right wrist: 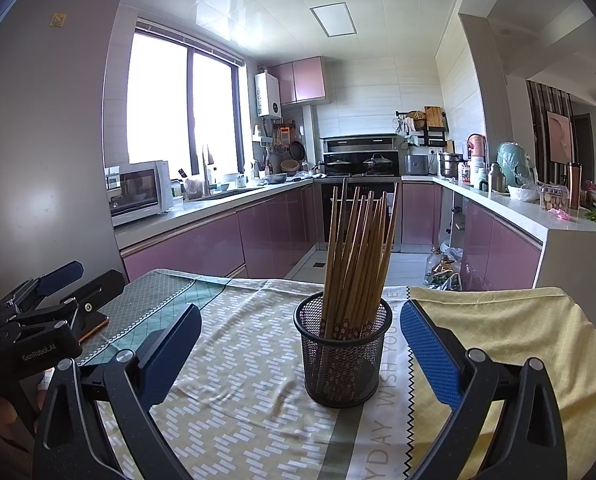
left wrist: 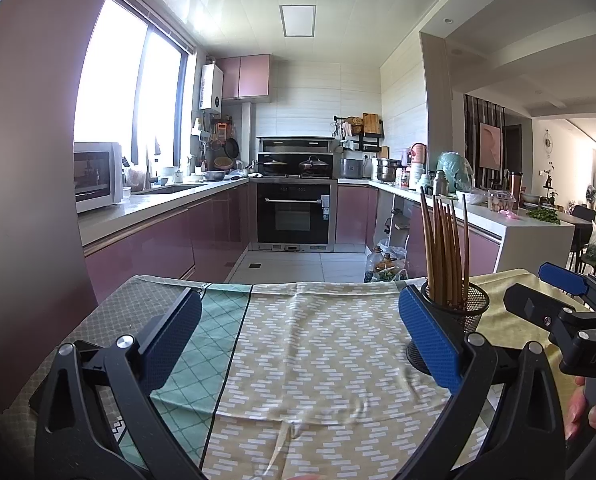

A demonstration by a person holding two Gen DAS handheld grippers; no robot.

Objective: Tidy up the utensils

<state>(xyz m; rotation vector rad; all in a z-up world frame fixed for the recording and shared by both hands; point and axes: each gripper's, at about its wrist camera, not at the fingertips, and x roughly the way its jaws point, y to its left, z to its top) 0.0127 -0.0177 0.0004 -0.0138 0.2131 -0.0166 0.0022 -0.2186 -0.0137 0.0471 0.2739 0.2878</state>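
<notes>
A black mesh cup (right wrist: 342, 356) stands upright on the patterned tablecloth (right wrist: 233, 360) and holds several wooden chopsticks (right wrist: 358, 256). My right gripper (right wrist: 298, 344) is open and empty, its blue pads either side of the cup, a little in front of it. My left gripper (left wrist: 298, 336) is open and empty over bare cloth (left wrist: 318, 344). In the left wrist view the mesh cup (left wrist: 464, 312) with chopsticks (left wrist: 444, 248) stands just behind the right pad. Each gripper shows in the other's view, at the far edge.
The table's far edge drops to the kitchen floor (left wrist: 289, 264). A fridge side (right wrist: 45, 140) stands at the left. Pink cabinets and counters (right wrist: 217, 240) line the room, with an oven (left wrist: 293, 216) at the back. A phone-like object (right wrist: 93, 326) lies at the table's left.
</notes>
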